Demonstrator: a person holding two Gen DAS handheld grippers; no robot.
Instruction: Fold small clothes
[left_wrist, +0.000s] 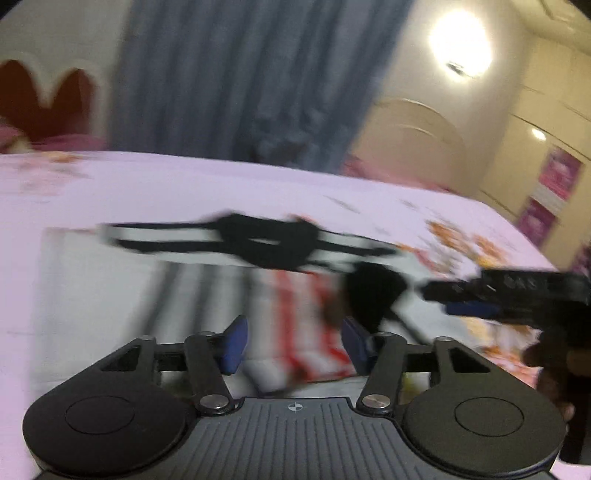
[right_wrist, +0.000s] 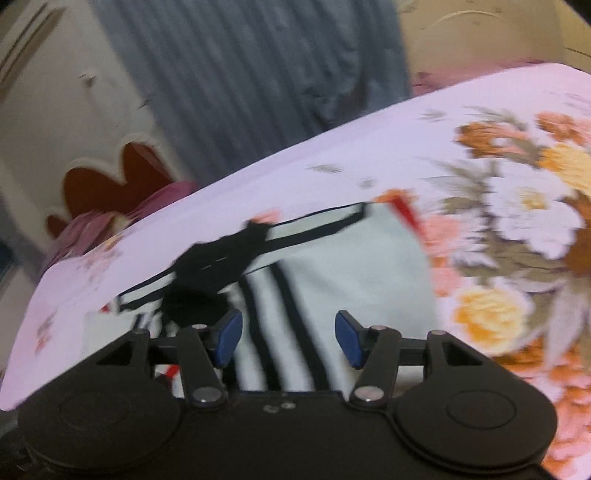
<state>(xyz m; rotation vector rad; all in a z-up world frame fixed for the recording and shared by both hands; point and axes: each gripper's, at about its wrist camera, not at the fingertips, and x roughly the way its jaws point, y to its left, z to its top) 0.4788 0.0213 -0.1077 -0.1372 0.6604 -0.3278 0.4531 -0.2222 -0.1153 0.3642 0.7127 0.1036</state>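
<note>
A small white garment (left_wrist: 110, 295) with black trim (left_wrist: 266, 240) and a red-striped part (left_wrist: 314, 332) lies flat on the bed. My left gripper (left_wrist: 293, 343) is open just above the red-striped part, and its blue pads (left_wrist: 234, 345) press on nothing. The right gripper (left_wrist: 443, 297) reaches in from the right edge of the left wrist view, held by a hand (left_wrist: 554, 365). In the right wrist view, the right gripper (right_wrist: 288, 341) is open over the garment (right_wrist: 351, 266) and its black stripes (right_wrist: 291, 314). Both views are blurred.
The bed sheet (left_wrist: 184, 184) is pale lilac with a large flower print (right_wrist: 517, 221) to the right of the garment. Behind the bed hang a grey-blue curtain (left_wrist: 240, 81) and a headboard with red cut-outs (left_wrist: 48, 103). A wardrobe (left_wrist: 535, 122) stands at the far right.
</note>
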